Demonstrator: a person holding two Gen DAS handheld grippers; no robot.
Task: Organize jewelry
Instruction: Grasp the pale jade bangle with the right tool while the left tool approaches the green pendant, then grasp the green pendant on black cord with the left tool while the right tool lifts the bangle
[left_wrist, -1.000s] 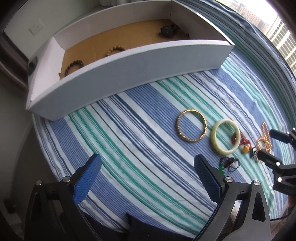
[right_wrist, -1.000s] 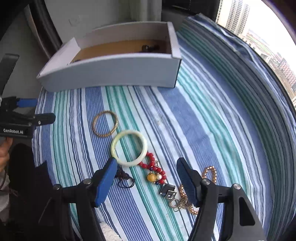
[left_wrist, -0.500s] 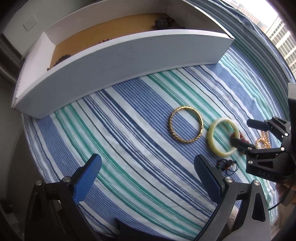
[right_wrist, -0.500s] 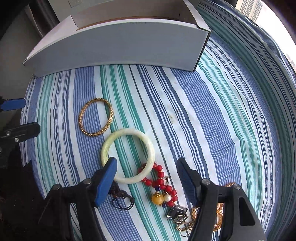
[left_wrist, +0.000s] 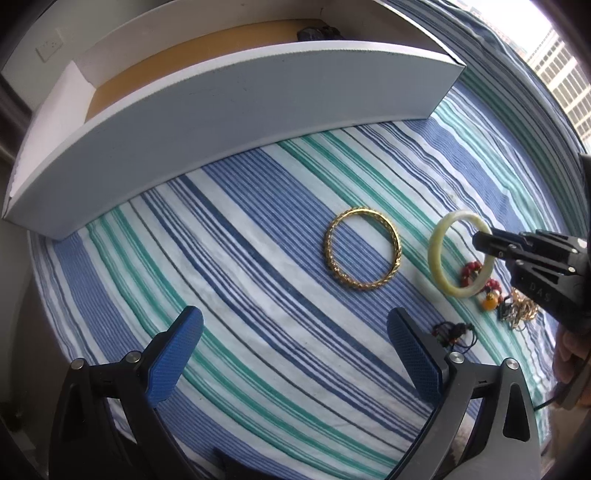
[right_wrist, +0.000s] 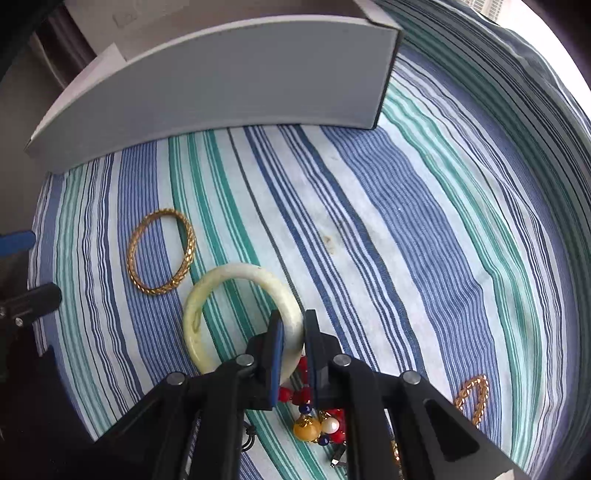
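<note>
The pale green jade bangle (right_wrist: 207, 295) lies on the striped cloth (right_wrist: 406, 240), and the right gripper (right_wrist: 293, 332) is clamped on its rim at about the ring's four o'clock, one blue pad inside the hoop and the other outside. In the left wrist view the same bangle (left_wrist: 437, 251) appears tilted, its far edge raised off the cloth, with the right gripper (left_wrist: 485, 242) biting it at the ring's two o'clock.

Just beside the bangle, at its ten o'clock in the right wrist view, lies the gold bangle (right_wrist: 160, 254), flat and apart from it. At the jade ring's six o'clock, a red bead bracelet (right_wrist: 314, 413) with an amber bead lies partly under the claw, touching the ring's lower edge. A gold chain (right_wrist: 472, 398) lies well off at four o'clock.

The left gripper (left_wrist: 295, 354) hovers with its jaws wide apart and nothing between them; the gold bangle is at its twelve o'clock and a small dark corded piece (left_wrist: 452, 332) lies just beside its right finger. The white box (left_wrist: 221, 122) stands beyond, at twelve o'clock.
</note>
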